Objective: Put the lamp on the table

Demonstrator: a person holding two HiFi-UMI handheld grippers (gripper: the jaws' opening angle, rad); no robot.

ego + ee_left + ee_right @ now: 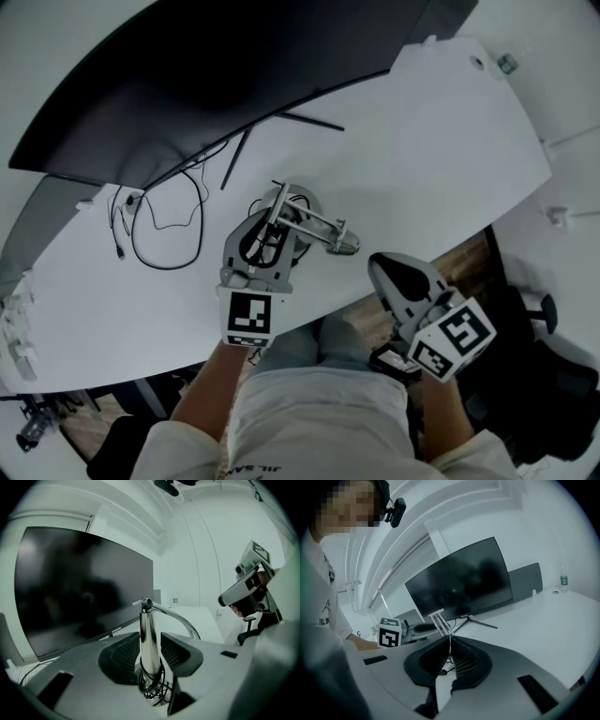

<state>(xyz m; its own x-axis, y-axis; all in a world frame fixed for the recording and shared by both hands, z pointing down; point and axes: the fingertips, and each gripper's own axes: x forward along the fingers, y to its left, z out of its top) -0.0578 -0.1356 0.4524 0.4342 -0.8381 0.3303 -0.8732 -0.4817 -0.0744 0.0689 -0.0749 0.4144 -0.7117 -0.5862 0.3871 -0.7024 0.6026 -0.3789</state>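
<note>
The lamp (317, 225), chrome with a jointed arm and a small head, stands on the white table (422, 150) near its front edge. Its upright post (149, 639), with black cable wound round its foot, rises between the jaws of my left gripper (272, 220). Those jaws stand wide either side of the post, and I see no pad pressing on it. My right gripper (386, 267) hovers off the table's front edge above the person's lap, shut and empty. In the right gripper view the jaw tips (450, 639) meet, with the lamp (439, 619) beyond them.
A wide curved monitor (216, 66) stands at the back left, its thin stand legs (281, 122) reaching toward the lamp. Loose black cable loops (164, 234) lie left of the lamp. A small bottle (507, 64) is at the far right corner. A dark chair (553, 356) is beside the table.
</note>
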